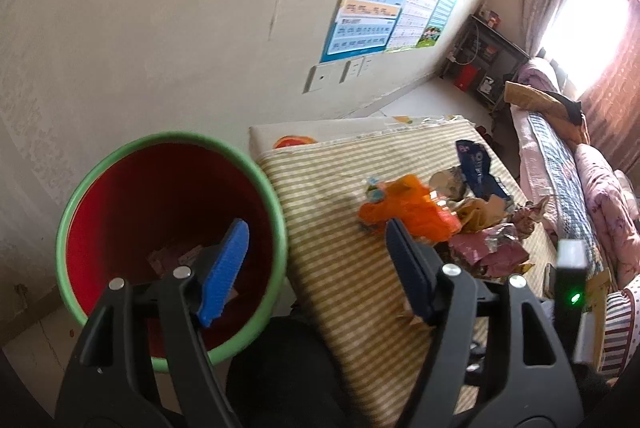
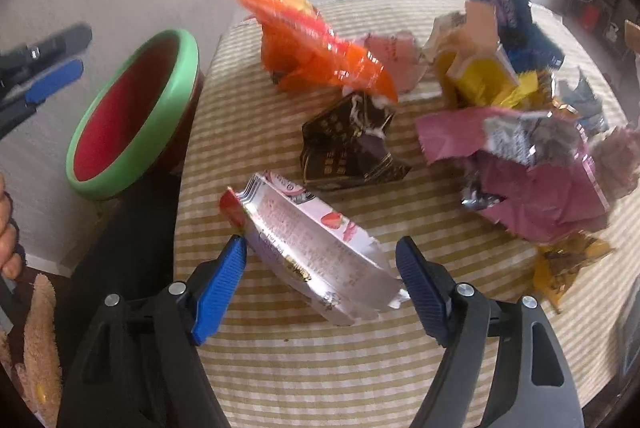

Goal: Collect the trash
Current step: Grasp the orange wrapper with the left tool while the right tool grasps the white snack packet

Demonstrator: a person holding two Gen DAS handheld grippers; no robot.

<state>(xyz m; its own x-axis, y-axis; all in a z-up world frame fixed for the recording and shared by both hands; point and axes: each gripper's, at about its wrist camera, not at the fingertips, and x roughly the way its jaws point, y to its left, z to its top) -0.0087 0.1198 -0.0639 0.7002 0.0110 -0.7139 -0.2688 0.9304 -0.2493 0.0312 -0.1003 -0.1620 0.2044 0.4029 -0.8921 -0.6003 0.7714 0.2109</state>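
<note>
Nearest your right gripper lies the white strawberry wrapper, between the spread jaws but not yet pinched; the pads stand clear of it. Its long axis runs diagonally across the striped worktop, the red sealed end pointing toward the bin. Your left gripper hangs released and empty by the bin's rim. A few scraps already sit in the bin; most of the trash pile is left, including the orange bag and brown wrapper.
</note>
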